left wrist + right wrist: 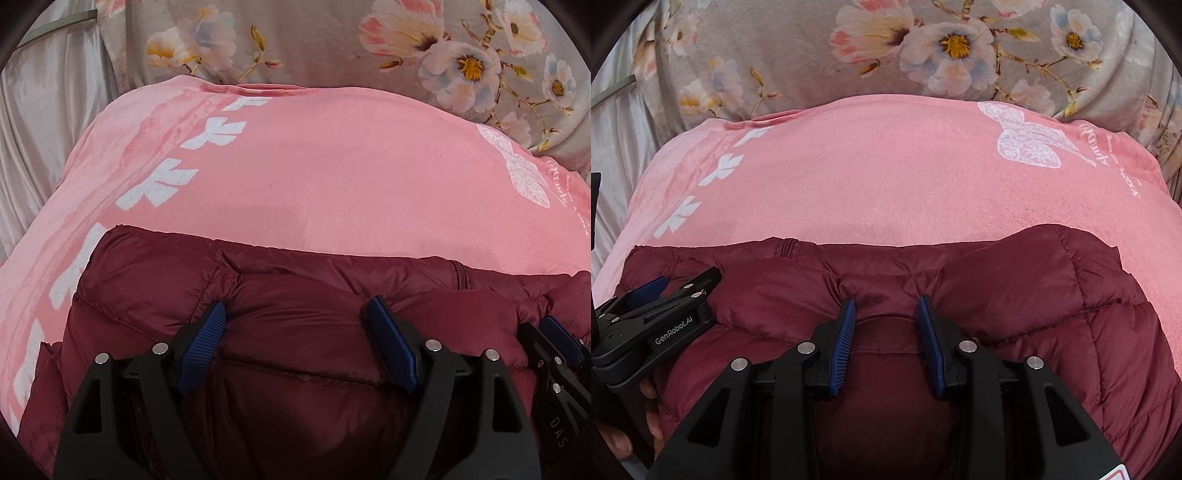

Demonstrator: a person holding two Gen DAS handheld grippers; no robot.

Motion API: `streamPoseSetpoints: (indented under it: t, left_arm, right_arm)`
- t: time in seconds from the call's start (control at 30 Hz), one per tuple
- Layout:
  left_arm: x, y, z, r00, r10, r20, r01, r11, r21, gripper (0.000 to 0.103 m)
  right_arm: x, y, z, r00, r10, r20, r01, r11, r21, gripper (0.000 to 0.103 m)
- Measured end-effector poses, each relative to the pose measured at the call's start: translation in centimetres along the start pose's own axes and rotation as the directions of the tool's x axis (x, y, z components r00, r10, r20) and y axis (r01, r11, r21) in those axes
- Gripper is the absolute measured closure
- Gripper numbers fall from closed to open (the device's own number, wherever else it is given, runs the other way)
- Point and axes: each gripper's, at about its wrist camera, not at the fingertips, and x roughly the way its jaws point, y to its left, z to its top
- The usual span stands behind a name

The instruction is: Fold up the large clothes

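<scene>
A maroon quilted puffer jacket (280,325) lies folded on a pink blanket (314,166); it also shows in the right wrist view (1015,295). My left gripper (299,314) is wide open, its blue-padded fingers pressed onto a puffy fold of the jacket. My right gripper (886,306) is partly open, its fingers straddling a pinched ridge of jacket fabric. The right gripper shows at the right edge of the left wrist view (557,336), and the left gripper at the left of the right wrist view (665,295). The jacket's zipper (788,245) lies along its far edge.
The pink blanket (886,184) with white leaf and butterfly prints covers the bed. A grey floral quilt (849,55) lies beyond it. White sheet folds (48,129) are at the left. A hand (646,417) holds the left gripper.
</scene>
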Motion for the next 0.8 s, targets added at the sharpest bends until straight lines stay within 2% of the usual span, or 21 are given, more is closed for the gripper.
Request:
streamPoseSetpoints:
  t: [0.6,0.7,0.8]
  left_arm:
    - [0.6,-0.8,0.0,0.999,0.047,-0.007,-0.046,0.998,0.038,0.024]
    - [-0.3,-0.3,0.0,0.999,0.033,-0.008,-0.032,0.999,0.03,0.024]
    - [-3.6,1.1,-0.8,1.0,-0.005,0.013,0.005,1.0,-0.002,0.024]
  right_arm:
    - [0.5,0.8,0.1,0.999,-0.04,-0.017,0.04,0.999,-0.029,0.069]
    - [-1.4,0.4,-0.2,0.999,-0.02,0.03,0.02,1.0,0.013,0.07]
    - [-4.6,0.2,-1.6,0.996,0.064,0.055,-0.067,0.996,0.055,0.07]
